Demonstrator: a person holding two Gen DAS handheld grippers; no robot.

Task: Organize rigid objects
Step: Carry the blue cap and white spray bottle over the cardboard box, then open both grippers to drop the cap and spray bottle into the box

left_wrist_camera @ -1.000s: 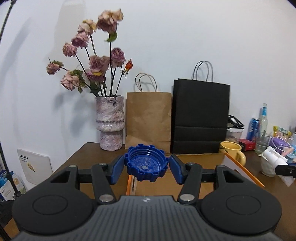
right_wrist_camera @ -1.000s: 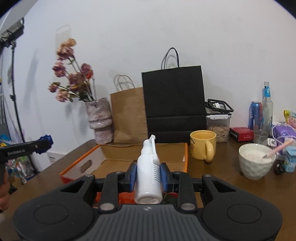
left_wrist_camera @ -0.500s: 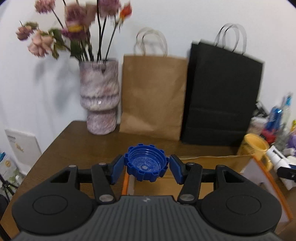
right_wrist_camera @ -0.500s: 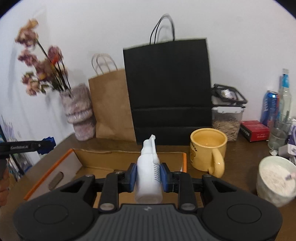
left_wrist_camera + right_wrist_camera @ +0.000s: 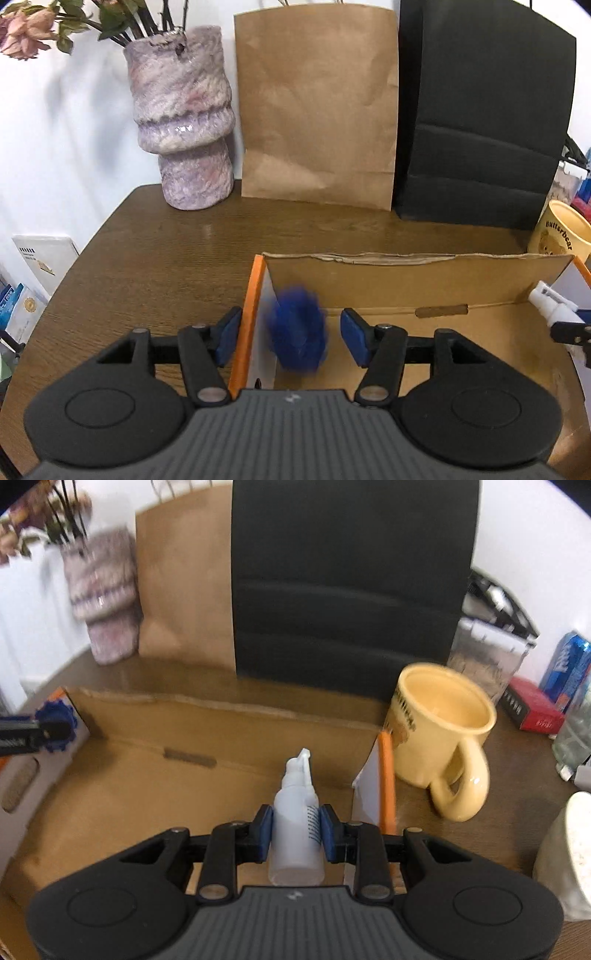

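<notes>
My left gripper (image 5: 290,338) is open over the left end of the cardboard box (image 5: 406,273). The blue ridged cap (image 5: 297,328) is a blur between the spread pads, loose and falling inside the box by its left wall. In the right wrist view the cap (image 5: 57,725) shows at the box's left end by the left gripper's finger. My right gripper (image 5: 295,829) is shut on a small white spray bottle (image 5: 297,834), held over the right end of the box (image 5: 110,790). The bottle's nozzle also shows in the left wrist view (image 5: 550,301).
A yellow mug (image 5: 441,738) stands just right of the box. A purple vase (image 5: 181,118), a brown paper bag (image 5: 317,107) and a black bag (image 5: 351,587) line the wall. A white bowl (image 5: 569,856), red box and blue can sit far right.
Both grippers moved forward and down over the box. My left gripper opened and let go of the blue cap, which now drops. The right still grips the bottle.
</notes>
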